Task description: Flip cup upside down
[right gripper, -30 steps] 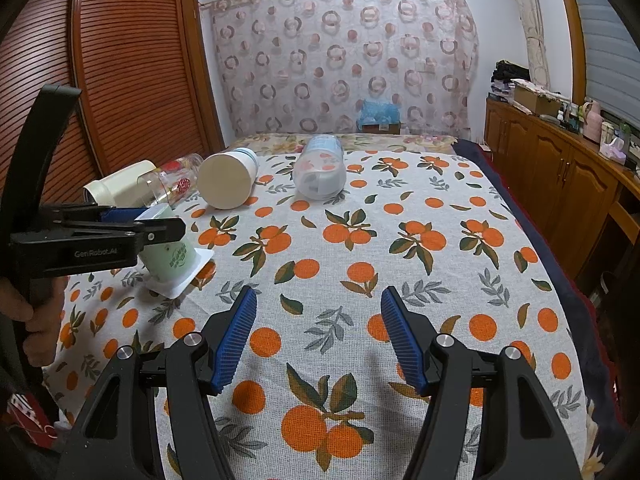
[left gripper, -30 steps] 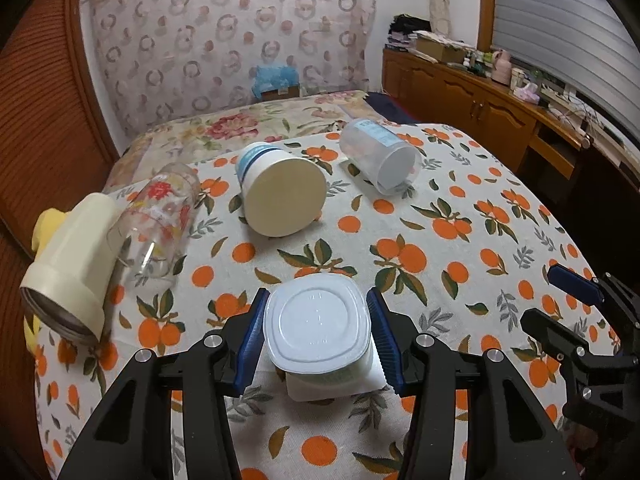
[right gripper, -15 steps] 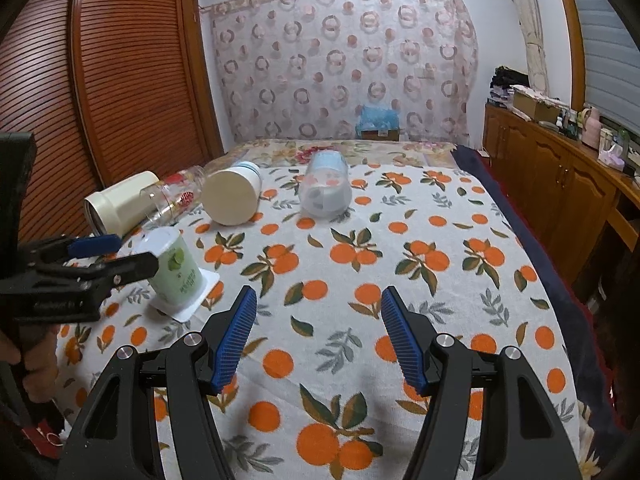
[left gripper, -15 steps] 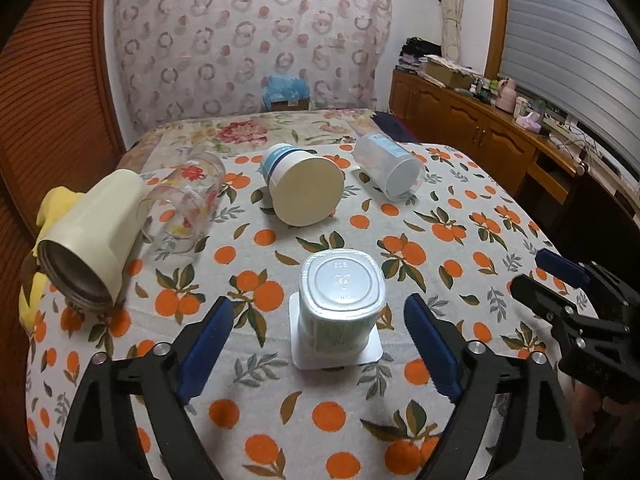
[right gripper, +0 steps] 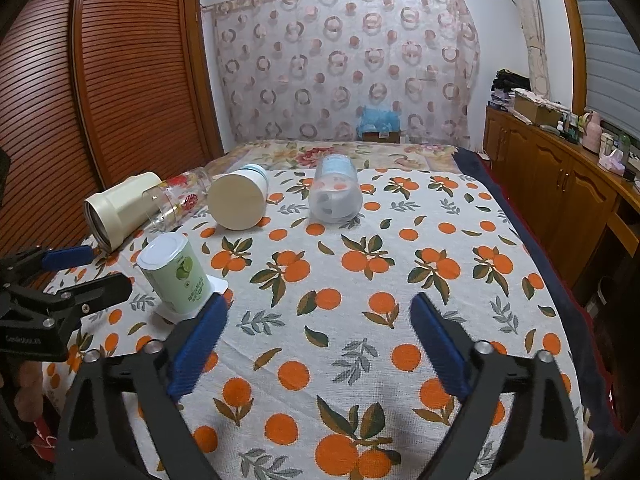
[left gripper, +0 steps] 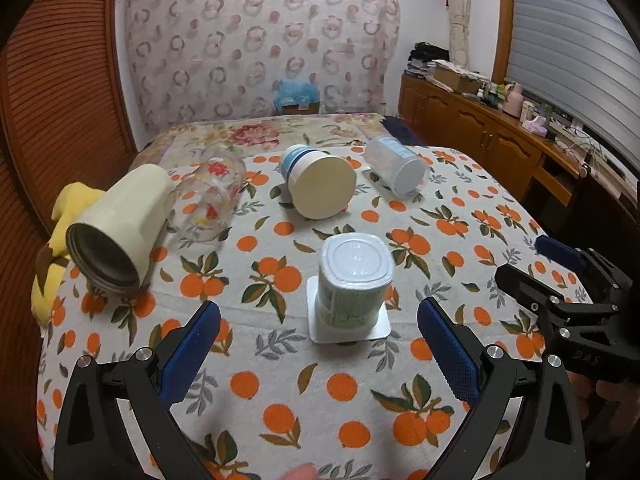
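cup stands inverted on the orange-print cloth, its wide rim flange flat on the fabric and its base facing up, so the flip looks done. left gripper sits just short of it, jaws spread wide and holding nothing. right gripper hangs well apart to the side, likewise spread and empty. only pulling away seems left.
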`<state>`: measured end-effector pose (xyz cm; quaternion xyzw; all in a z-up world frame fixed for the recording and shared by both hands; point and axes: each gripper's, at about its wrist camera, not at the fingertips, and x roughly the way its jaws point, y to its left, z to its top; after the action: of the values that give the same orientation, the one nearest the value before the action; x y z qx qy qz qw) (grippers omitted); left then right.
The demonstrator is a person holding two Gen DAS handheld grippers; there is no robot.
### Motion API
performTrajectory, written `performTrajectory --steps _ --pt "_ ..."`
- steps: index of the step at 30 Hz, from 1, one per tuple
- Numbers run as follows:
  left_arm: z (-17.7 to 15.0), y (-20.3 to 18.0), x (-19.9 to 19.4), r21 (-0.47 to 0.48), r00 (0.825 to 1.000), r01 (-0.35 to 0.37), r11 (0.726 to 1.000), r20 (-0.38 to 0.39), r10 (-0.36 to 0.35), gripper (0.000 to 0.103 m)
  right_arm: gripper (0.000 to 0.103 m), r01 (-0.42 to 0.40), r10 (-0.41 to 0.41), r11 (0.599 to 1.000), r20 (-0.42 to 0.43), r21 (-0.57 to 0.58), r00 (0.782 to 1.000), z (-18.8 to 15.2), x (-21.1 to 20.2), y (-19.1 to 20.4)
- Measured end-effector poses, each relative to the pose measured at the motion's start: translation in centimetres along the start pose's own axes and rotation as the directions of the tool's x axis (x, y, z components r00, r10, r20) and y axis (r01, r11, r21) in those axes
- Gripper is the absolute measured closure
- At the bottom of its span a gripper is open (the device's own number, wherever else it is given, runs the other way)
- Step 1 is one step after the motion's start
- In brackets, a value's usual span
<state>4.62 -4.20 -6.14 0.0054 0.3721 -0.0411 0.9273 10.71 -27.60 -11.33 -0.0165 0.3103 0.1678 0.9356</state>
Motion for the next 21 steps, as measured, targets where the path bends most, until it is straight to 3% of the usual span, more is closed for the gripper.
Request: performTrajectory --steps 12,21 --pt "-1.0 1.7 -2.2 -0.036 0.999 -0.01 0.999 0.045 0.011 0.008 0.003 -0.012 0.012 1.0 -0.003 0.021 1.0 0.3 -0.1 0.9" --pt "0.0 2.5 -5.9 -0.056 0.982 -0.05 0.997 0.18 0.059 0.008 0.003 -0.021 0.021 1.0 0.087 0.001 0.996 1.7 -2.9 2.3"
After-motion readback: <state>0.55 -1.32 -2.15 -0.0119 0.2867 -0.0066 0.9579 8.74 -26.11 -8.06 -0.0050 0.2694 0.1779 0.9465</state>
